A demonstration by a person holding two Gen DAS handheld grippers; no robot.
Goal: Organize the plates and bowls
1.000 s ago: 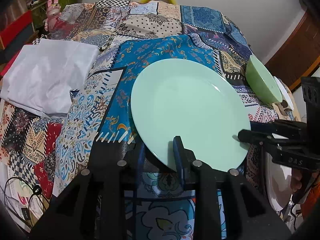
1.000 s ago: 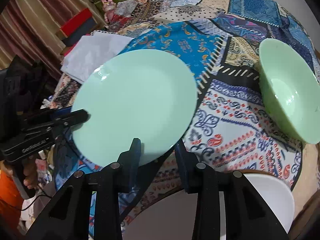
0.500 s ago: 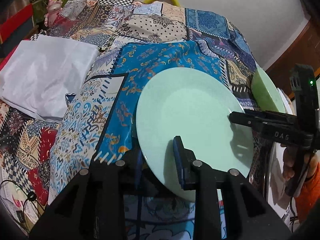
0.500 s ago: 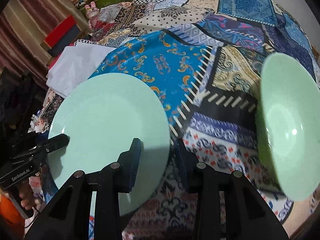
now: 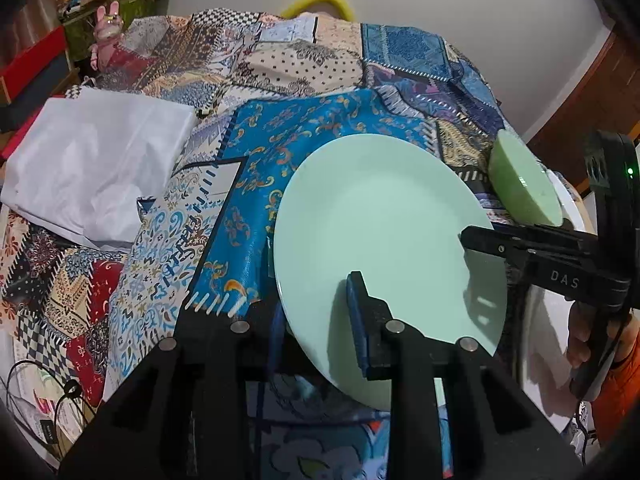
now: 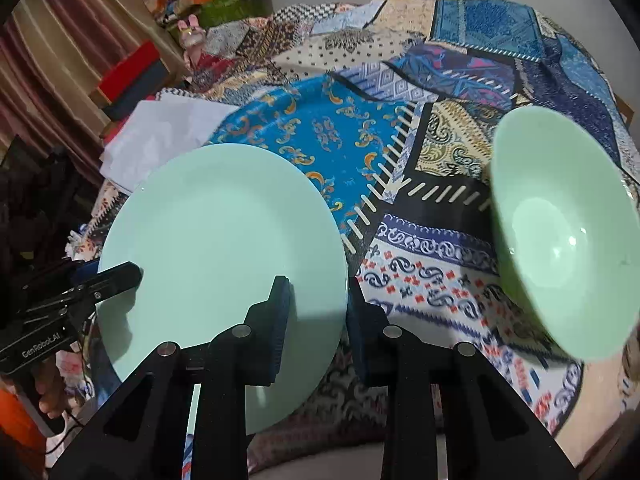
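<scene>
1. Plate handling is the step in hand: the pale green plate is lifted and tilted above the patchwork cloth on the worktop, near its front edge.
2. At the plate's near rim, the left claw is clamped narrow, one finger over the face and the other under it.
3. At the plate's opposite rim, the right claw has its jaws closing, the rim between them; whether the pads already press on it I cannot tell.
4. To the right of the plate, well apart from it, stands the green bowl on the cloth. A white dish shows just past the plate's right edge.
5. Left of the plate lies a white folded sheet.
6. Next, as I judge it, the right claw should finish its pinch, then both hands should carry the plate level to a stacking place, perhaps the white dish, keeping clear of the bowl.
</scene>
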